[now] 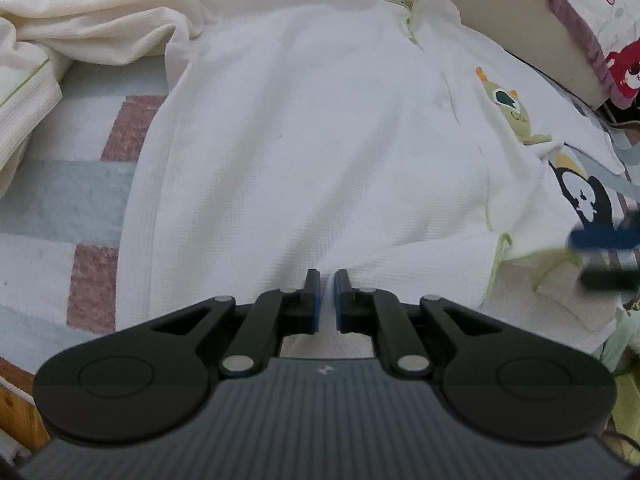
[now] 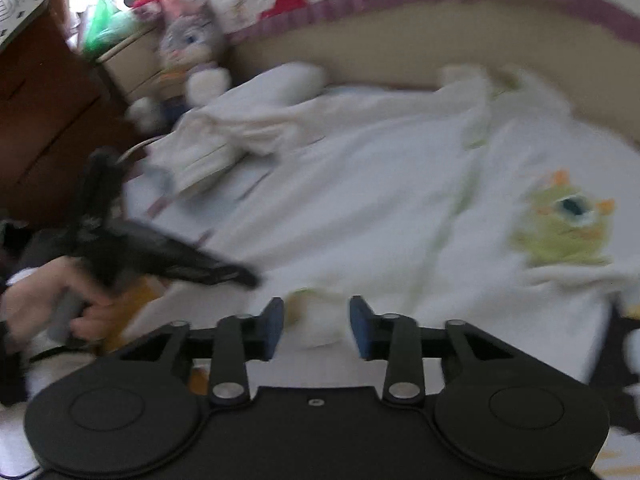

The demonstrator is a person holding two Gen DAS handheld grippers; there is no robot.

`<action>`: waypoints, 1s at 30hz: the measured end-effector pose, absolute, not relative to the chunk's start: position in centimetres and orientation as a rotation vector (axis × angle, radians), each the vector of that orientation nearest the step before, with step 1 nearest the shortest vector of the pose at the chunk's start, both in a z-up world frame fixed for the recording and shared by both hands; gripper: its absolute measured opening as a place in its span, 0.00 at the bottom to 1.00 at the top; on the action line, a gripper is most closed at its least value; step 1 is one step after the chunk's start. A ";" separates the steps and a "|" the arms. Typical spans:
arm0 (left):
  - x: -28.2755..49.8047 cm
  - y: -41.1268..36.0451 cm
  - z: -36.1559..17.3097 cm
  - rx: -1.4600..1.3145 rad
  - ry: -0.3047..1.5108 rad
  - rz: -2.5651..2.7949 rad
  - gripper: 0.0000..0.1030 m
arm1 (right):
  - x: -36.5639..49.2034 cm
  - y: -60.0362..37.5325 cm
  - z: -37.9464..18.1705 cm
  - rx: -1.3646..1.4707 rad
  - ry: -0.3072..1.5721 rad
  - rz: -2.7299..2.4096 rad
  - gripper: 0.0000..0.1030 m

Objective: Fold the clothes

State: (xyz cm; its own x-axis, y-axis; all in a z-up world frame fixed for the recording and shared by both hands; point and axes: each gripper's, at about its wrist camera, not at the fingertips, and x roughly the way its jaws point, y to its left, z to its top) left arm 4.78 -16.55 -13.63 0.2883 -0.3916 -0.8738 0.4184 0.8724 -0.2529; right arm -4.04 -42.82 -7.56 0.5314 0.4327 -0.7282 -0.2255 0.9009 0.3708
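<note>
Nearest the left wrist camera, the left tongs (image 1: pixel 327 280) stand nearly closed, a fold of the white shirt's (image 1: pixel 312 152) hem pinched between the blue pads. The shirt lies spread on a checked bed cover (image 1: pixel 60 208), collar at 12 o'clock, a green cartoon patch (image 1: pixel 514 110) at 2 o'clock. In the blurred right wrist view, the right tongs (image 2: pixel 317 316) hang open above the hem, gripping nothing; a hand (image 2: pixel 60 300) at 9 o'clock; a plush rabbit (image 2: pixel 188 48) at 11 o'clock.
</note>
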 end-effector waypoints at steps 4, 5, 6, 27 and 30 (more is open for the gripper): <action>4.9 -16.3 -13.7 0.031 1.163 -0.524 0.07 | -3.7 -39.9 -9.4 0.289 0.976 0.473 0.41; 4.8 -16.2 -13.6 0.040 1.157 -0.525 0.07 | -3.4 -39.3 -9.9 0.274 0.990 0.478 0.41; 4.8 -16.5 -13.5 0.064 1.149 -0.526 0.07 | -3.2 -38.6 -10.5 0.256 1.004 0.481 0.41; 1.7 -15.5 -10.0 0.222 1.044 -0.475 0.07 | -1.2 -42.8 -7.1 0.625 0.978 0.423 0.06; -0.1 -15.0 -9.3 0.236 1.049 -0.499 0.22 | 0.1 -42.2 -9.1 0.390 1.077 0.245 0.11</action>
State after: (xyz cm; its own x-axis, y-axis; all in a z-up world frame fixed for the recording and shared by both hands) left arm -0.05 -15.00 -9.31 0.4009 -0.2803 -0.8722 0.5002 0.8646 -0.0479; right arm 0.13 -42.22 -9.13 0.4563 0.3800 -0.8046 -0.0058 0.9055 0.4243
